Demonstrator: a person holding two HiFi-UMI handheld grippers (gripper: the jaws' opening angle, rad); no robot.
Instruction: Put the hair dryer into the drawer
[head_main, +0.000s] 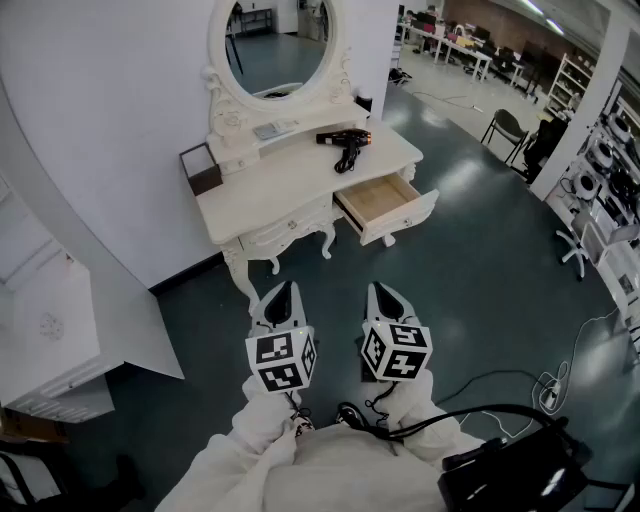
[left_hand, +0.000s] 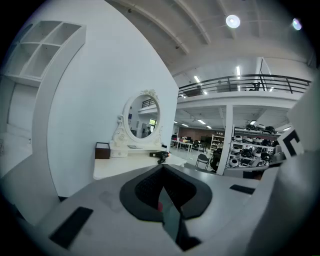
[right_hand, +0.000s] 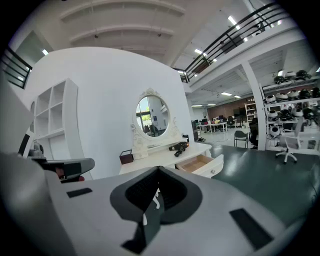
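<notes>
We judged the hair dryer (head_main: 346, 142) rigid, slick, light; handle grips best. Left tongs (head_main: 283, 290) and right tongs (head_main: 381, 291) were closed, empty.

White dressing table (head_main: 290, 178) carries hair dryer (head_main: 347, 142) and brown box (head_main: 201, 168).

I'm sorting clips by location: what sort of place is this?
Likely a lab or workshop hall with a staged bedroom corner: white dressing table and oval mirror, office desks and equipment shelves beyond.

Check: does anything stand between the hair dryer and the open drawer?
Nothing visible does. The hair dryer lies on the dressing table, with bare tabletop leading to the drawer, which is pulled open and seemingly empty.
</notes>
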